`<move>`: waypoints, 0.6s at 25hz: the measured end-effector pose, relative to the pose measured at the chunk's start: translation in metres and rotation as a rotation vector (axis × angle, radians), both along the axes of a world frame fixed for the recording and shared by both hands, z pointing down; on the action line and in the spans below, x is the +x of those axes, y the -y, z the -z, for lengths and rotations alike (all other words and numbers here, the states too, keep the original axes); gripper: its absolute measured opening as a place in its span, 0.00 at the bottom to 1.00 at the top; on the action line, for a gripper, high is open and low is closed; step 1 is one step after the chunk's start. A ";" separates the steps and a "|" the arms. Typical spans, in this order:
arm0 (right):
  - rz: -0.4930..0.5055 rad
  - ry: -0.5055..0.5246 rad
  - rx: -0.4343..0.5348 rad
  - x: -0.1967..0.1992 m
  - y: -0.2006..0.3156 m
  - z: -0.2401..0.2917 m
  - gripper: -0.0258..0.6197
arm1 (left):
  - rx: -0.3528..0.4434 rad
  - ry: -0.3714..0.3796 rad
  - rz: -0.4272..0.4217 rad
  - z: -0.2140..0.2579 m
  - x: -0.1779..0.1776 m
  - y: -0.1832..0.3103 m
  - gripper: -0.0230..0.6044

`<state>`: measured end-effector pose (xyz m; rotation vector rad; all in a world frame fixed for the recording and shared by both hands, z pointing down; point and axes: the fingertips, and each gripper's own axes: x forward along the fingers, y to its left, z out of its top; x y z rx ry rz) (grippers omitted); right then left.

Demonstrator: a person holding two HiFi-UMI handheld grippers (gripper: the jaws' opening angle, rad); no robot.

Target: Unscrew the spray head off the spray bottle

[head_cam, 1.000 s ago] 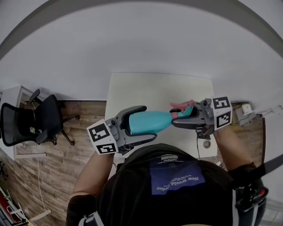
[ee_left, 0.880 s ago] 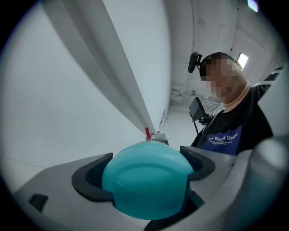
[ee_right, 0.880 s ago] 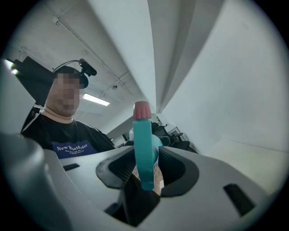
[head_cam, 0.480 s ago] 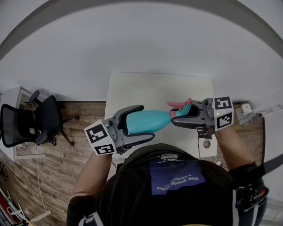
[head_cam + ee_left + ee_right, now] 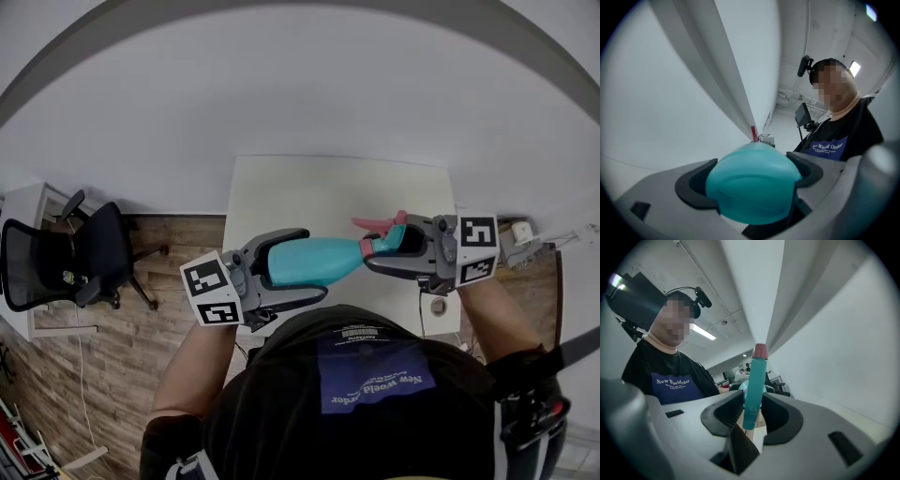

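Closest to the person's chest, the left gripper is clamping the rounded base end of a teal plastic spray bottle, its jaws standing wide and both dark pads pressing against the bottle's sides. The bottle is lying level in the air, its neck pointing toward the right gripper. That gripper's jaws have just been closing and are now standing narrowly apart, with the teal spray head between them and a pad touching each of its flat sides. The head is sitting on the bottle's neck, and its red trigger is sticking out beyond the jaws. The bottle's wall is opaque, so its contents cannot be told. Below both grippers, a white rectangular table is stretching away. Off to the left, a black office chair is standing on a wood-plank floor.
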<state>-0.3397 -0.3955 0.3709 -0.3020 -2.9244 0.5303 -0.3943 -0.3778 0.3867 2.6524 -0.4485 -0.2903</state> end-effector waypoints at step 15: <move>0.066 -0.014 0.223 -0.003 -0.008 0.000 0.23 | -0.179 -0.042 -0.115 -0.016 0.003 0.000 0.78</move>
